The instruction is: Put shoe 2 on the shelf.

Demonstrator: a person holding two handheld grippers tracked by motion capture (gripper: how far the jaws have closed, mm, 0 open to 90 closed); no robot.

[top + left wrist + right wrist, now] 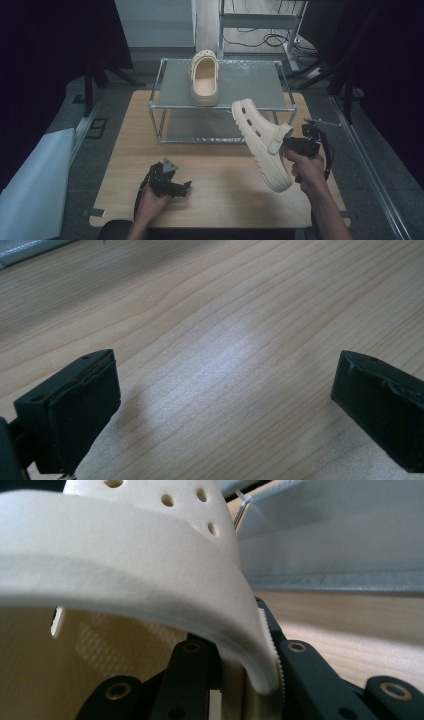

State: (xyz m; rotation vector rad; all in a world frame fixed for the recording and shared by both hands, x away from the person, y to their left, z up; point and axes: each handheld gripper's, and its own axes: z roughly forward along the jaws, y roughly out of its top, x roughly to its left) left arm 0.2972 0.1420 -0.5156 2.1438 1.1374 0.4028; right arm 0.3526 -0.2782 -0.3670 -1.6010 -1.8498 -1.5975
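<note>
- Cream foam clog (261,142) hangs clear of the wooden surface (215,170), pinched by the right gripper (290,145) at its heel end, toe pointing up and away from the fingers toward the rack (220,102).
- Right gripper view: both fingers (300,670) are clamped across the curved rim of the clog (150,580); the toothed pad presses the outer wall, the other finger sits inside the shoe.
- Left gripper (172,185) rests low over the surface with fingers (80,405) spread wide and nothing between them, bare wood (225,365) ahead.
- Second clog (204,77) of the same colour stands on the rack's top shelf, well beyond the held one.
- Handling, my judgement: moulded foam, so light and somewhat springy; the thin wall flexes under the pinch rather than cracking. Smooth skin could let it pivot, since most of its length hangs beyond the grip. Rim beside the strap rivet looks the firmest hold.
- Vent holes in the upper would not take a finger.
- Writing: no brand, label or text legible on either clog or the rack.
</note>
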